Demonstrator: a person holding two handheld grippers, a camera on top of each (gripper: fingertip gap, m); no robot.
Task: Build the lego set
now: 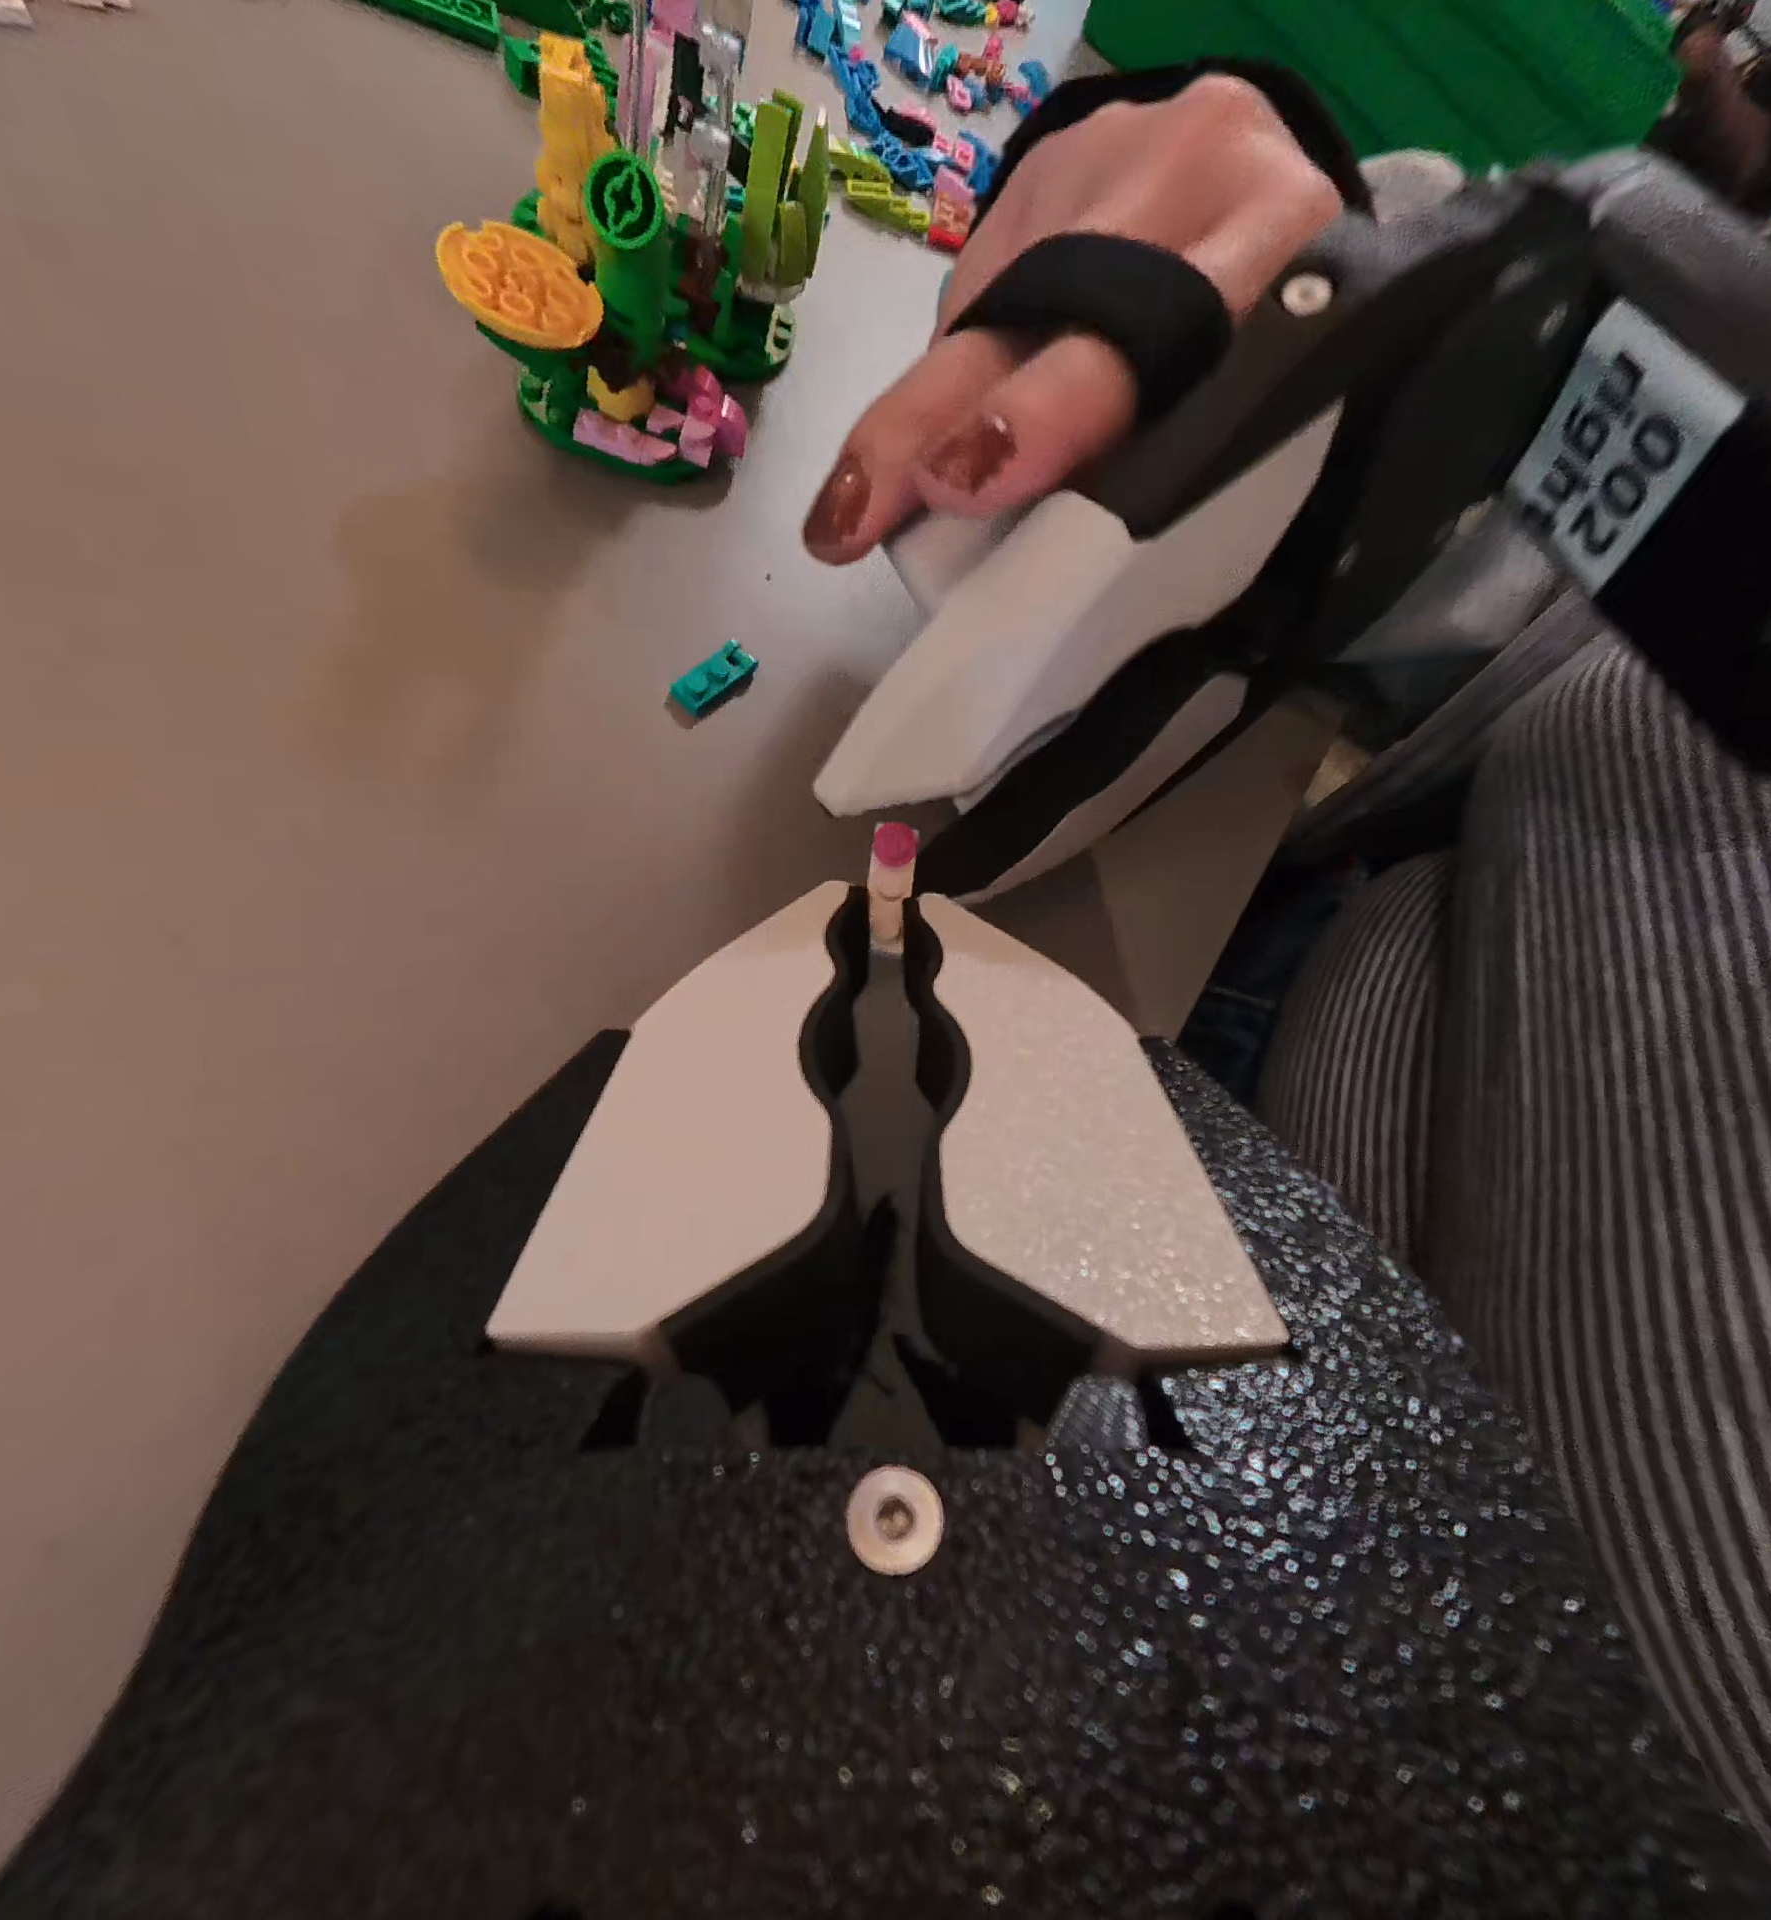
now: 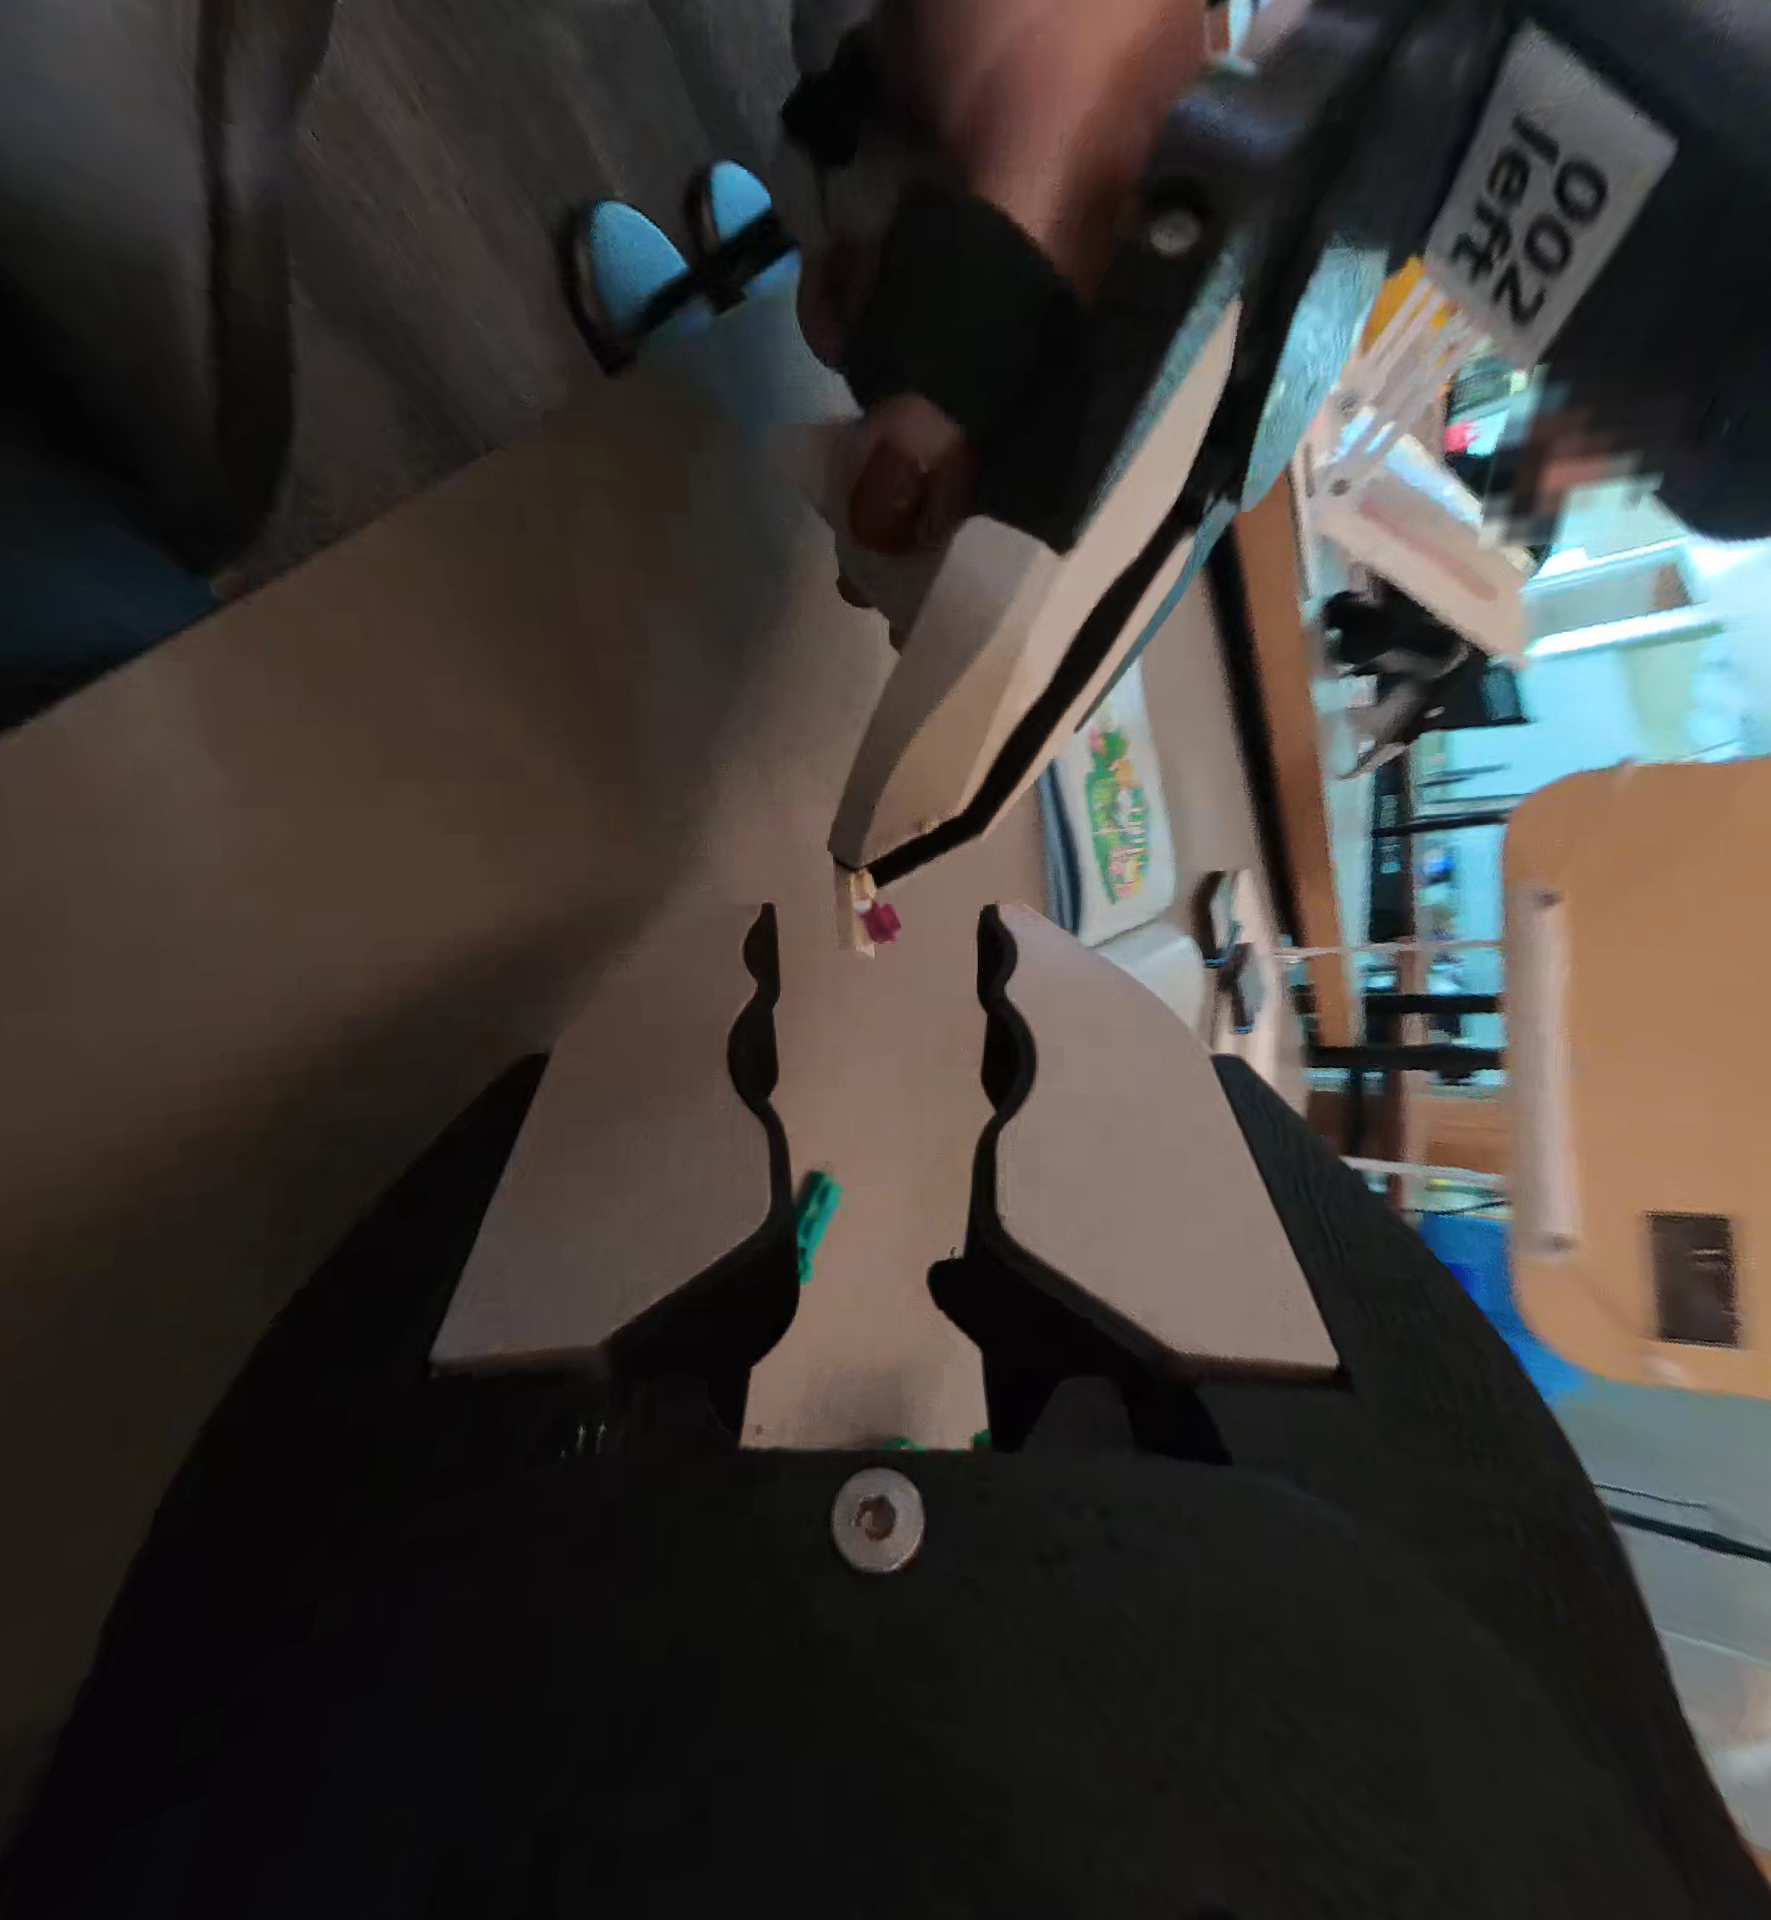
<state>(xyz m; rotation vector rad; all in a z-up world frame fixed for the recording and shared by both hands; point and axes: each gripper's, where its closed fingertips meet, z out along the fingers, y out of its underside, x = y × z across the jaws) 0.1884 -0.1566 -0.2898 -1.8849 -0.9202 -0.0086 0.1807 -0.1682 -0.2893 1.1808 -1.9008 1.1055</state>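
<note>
Between left gripper (image 1: 886, 906) jaws, pink-capped peg (image 1: 889, 873)

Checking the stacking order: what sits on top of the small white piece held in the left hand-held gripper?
A magenta round stud caps the white piece. Its lower end is hidden between the left hand-held gripper fingers.

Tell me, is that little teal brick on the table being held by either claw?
No, the teal brick lies loose on the table, apart from both grippers.

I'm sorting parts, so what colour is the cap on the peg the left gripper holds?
Magenta cap on a cream peg, clearest in the left wrist view.
</note>
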